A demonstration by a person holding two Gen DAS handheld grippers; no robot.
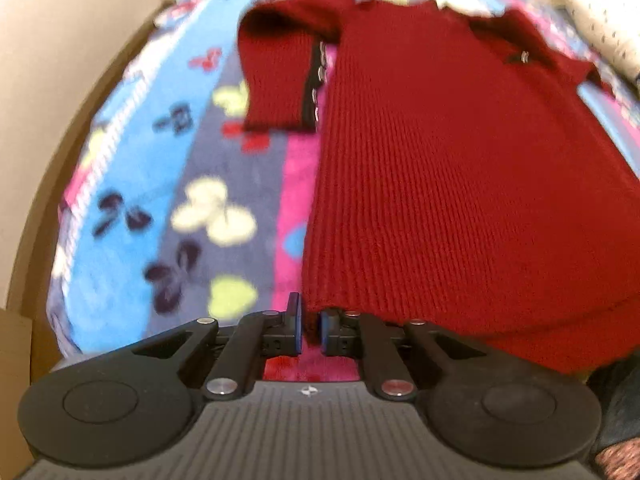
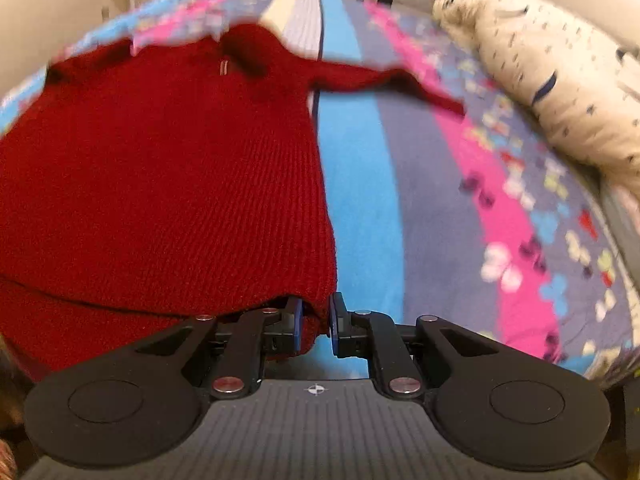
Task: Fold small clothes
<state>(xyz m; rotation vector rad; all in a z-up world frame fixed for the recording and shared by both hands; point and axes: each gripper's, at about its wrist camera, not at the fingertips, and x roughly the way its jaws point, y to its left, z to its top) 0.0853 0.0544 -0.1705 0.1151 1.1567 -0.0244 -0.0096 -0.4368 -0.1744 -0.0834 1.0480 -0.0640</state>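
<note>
A red knitted sweater (image 1: pixel 460 168) lies spread on a butterfly-patterned blanket (image 1: pixel 168 184). Its left sleeve (image 1: pixel 276 80) is folded down beside the body. My left gripper (image 1: pixel 310 326) is shut on the sweater's bottom left hem corner. In the right wrist view the sweater (image 2: pixel 168 168) fills the left half, with its right sleeve (image 2: pixel 384 80) stretched out sideways. My right gripper (image 2: pixel 314 320) is shut on the bottom right hem corner, with red knit between the blue pads.
A white patterned pillow (image 2: pixel 560 92) lies at the right edge of the bed, also in the left wrist view (image 1: pixel 592 12). The striped blanket (image 2: pixel 440 200) covers the bed. A beige wall (image 1: pixel 52 80) stands to the left.
</note>
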